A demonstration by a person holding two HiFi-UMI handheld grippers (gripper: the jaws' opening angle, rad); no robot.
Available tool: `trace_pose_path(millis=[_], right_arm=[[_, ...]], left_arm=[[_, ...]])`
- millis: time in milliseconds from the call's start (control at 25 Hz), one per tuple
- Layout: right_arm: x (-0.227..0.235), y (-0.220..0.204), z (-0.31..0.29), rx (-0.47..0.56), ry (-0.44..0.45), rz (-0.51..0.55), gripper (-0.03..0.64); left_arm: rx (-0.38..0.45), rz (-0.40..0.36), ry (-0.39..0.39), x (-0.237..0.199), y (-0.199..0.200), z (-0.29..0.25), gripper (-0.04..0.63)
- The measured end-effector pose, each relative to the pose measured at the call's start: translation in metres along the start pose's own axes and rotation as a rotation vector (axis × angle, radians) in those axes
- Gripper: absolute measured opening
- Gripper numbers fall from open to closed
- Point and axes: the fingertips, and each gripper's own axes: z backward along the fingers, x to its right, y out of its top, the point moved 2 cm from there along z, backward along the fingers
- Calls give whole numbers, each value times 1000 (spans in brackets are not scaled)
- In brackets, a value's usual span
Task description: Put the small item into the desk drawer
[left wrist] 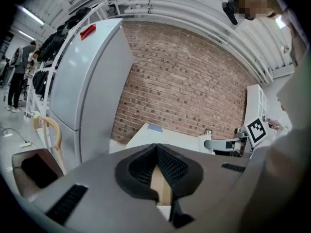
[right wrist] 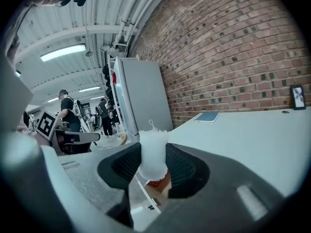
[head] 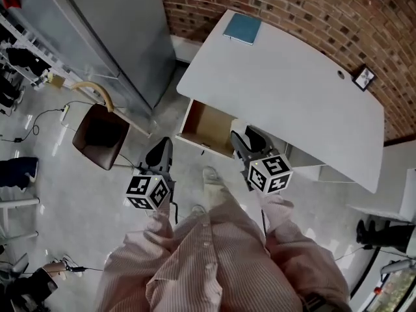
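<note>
One small white item (right wrist: 153, 147) sits pinched in the right tongs (right wrist: 154, 160); left tongs (left wrist: 156, 150) closed.

right gripper (right wrist: 154, 170): black ribbed jaws were clamped on a small white frayed cloth item (right wrist: 153, 148), red showing at its lower end | pale grey desk top (right wrist: 243, 135) spread to the right, a flat blue book (right wrist: 207, 117) lay near its far edge | red brick wall (right wrist: 233, 47) rose behind | tall grey metal cabinet (right wrist: 141, 98) stood beyond
</note>
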Motion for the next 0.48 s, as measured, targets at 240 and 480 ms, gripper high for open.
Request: trace_pose_path(millis=[240, 480], right_arm=[[11, -9, -49, -97, 68, 3, 161], [13, -27, -81, -197, 155, 11, 161]], left_arm=[[-61, 69, 25, -18, -14, -39, -2], [-119, 129, 57, -29, -32, -62, -2]])
